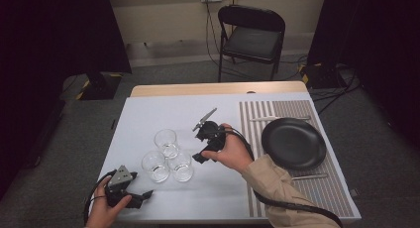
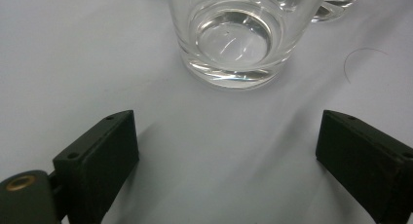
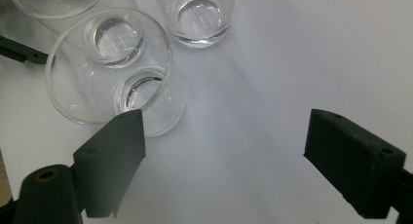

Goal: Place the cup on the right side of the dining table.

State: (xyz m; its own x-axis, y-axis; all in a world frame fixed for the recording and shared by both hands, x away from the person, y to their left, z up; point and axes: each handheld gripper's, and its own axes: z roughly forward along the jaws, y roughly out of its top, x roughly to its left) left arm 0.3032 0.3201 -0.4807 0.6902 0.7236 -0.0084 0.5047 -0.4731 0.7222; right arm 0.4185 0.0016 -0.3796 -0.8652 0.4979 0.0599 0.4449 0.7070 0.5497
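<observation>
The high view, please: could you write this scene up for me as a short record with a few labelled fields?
surface: white table cover, striped mat at the right
glasses: three clear glasses, empty, upright, clustered left of centre
place setting: black plate on the mat, cutlery beyond and before it
left gripper: open, low near the table's near left, empty
right gripper: open, beside the glasses, empty
background: black folding chair

Counted three glasses (image 1: 167, 155) | one black plate (image 1: 293, 142) | one striped mat (image 1: 327, 191) | two pieces of cutlery (image 1: 309, 177) | one folding chair (image 1: 251, 39) | two grippers (image 1: 136, 197)
</observation>
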